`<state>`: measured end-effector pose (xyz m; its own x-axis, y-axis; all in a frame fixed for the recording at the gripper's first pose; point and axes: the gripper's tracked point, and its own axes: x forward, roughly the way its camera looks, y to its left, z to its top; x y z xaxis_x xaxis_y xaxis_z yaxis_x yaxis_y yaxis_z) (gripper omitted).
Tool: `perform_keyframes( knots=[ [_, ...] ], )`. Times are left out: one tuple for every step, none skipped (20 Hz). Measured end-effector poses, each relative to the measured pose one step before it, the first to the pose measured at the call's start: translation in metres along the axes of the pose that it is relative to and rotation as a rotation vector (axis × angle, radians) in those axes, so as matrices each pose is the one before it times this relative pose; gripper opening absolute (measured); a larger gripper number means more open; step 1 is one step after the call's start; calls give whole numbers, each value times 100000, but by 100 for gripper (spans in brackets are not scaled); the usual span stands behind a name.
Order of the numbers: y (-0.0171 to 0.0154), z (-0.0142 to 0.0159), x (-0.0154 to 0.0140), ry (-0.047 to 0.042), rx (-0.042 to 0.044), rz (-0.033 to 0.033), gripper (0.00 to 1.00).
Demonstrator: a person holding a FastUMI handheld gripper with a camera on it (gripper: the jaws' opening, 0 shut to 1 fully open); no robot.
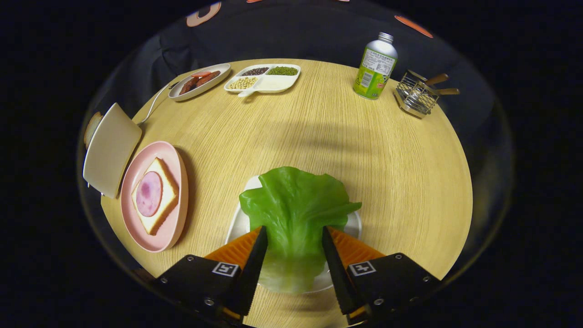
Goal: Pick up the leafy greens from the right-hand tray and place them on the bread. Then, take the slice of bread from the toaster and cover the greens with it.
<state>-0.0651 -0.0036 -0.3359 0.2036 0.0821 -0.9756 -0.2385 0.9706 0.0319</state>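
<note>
First step, the pick: gripper [294, 234] straddles the lettuce leaf [296, 205] on its white tray [241, 223], fingers apart, seemingly not yet pinching; next close, lift, carry toward the bread [157, 198] on the pink plate [175, 159].

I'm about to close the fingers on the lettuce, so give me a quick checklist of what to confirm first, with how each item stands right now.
1. Leaf between the fingers: ok. The lettuce leaf lies on its white tray, its stem end between the two fingers.
2. Gripper open: ok, fingers apart on either side of the leaf.
3. Fingers low enough to pinch the leaf and not the tray: cannot tell.
4. Target ready: ok. The bread with ham sits uncovered on the pink plate.
5. Toaster with second slice: ok, slice edge showing behind it.
</note>
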Motion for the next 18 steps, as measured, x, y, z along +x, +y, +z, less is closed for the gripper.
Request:
perform_keyframes(
  knots=[
    [-21, 47, 140, -592, 187, -90, 68],
    [-59, 104, 97, -420, 759, -179, 55],
    [-206, 120, 28, -733, 968, -438, 47],
    [-169, 3, -54, -510, 385, -139, 30],
    [-57, 2, -55, -552, 40, 222, 24],
    [-83, 63, -91, -199, 976, 275, 17],
    [257, -85, -40, -294, 1459, 1075, 14],
    [162, 247, -191, -1157, 633, 808, 9],
    [306, 245, -419, -1599, 225, 1004, 8],
    [415, 405, -518, -1794, 708, 1378, 8],
    [669, 497, -493, -2139, 886, 1821, 8],
    [735, 456, -488, -1562, 334, 2050, 7],
    [649, 293, -522, -1308, -571, 1279, 8],
    [537, 497, -493, -1522, -1289, 751, 8],
    [664, 475, -548, -1755, -1258, 758, 8],
    [779, 489, -470, -1417, -972, 1293, 7],
    [842, 544, -435, -1703, -578, 1583, 8],
    [888, 555, -303, -1230, -1015, 1571, 8]
  ],
)
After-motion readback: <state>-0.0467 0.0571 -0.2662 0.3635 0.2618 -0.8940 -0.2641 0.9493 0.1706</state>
